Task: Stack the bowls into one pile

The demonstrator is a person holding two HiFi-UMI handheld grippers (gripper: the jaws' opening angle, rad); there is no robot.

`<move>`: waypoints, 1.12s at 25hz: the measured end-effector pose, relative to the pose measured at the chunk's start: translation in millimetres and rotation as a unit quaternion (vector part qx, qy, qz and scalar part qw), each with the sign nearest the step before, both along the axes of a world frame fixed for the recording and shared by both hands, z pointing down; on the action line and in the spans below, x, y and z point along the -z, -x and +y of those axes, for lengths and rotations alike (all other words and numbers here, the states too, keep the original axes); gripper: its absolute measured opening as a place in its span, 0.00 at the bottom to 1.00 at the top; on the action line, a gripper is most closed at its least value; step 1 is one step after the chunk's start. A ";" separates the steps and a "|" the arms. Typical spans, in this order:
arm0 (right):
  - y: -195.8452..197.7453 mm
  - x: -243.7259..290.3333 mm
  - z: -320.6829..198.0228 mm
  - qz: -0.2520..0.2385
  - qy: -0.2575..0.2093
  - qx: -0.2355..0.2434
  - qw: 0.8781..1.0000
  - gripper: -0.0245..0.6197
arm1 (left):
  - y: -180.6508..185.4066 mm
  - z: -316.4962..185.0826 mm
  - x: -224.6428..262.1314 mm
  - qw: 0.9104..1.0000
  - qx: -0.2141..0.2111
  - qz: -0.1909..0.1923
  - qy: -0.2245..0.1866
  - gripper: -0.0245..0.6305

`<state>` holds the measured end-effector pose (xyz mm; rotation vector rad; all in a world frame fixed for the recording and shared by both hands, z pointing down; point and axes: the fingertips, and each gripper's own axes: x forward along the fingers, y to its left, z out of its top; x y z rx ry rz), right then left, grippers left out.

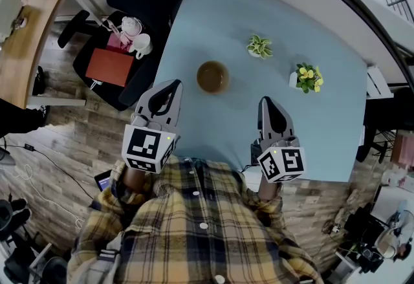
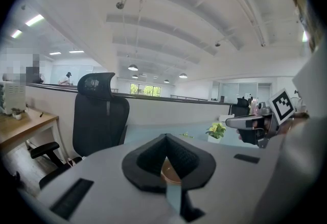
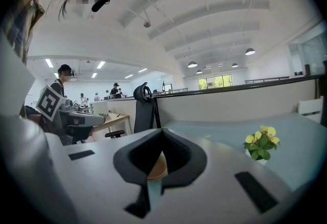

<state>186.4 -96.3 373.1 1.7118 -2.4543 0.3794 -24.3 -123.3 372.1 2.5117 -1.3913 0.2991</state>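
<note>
The brown bowl (image 1: 213, 77) sits alone near the middle of the light blue table (image 1: 207, 17), ahead of and between my grippers. My left gripper (image 1: 174, 84) and right gripper (image 1: 266, 101) hover at the table's near edge, each with its jaws pressed together and empty. To the bowl's right stand a small green potted plant (image 1: 260, 46) and a yellow-flowered potted plant (image 1: 308, 78).

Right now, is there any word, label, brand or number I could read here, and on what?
No readable words or numbers anywhere.
Left claw and right claw: cubes bear black-and-white square patterns, no letters.
Red flat thing: no print legible.
</note>
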 end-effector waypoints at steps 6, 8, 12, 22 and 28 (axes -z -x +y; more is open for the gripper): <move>1.9 0.2 1.1 0.003 0.000 0.003 1.000 0.04 | 0.9 2.0 0.2 1.000 -0.001 -0.001 -0.001 0.02; 2.4 0.9 1.1 0.002 0.001 0.004 1.000 0.04 | 0.5 2.7 0.4 1.000 -0.002 -0.001 -0.001 0.02; 3.9 0.5 0.7 0.001 0.006 0.006 1.000 0.04 | 0.9 2.8 0.7 1.000 -0.004 -0.003 -0.001 0.02; 5.1 -1.5 0.8 0.003 0.007 0.008 1.000 0.04 | 3.5 2.9 0.6 1.000 0.000 -0.005 -0.002 0.02; 2.1 -2.2 1.2 0.001 0.006 0.003 1.000 0.04 | 2.5 2.9 -1.2 1.000 0.002 -0.006 -0.001 0.02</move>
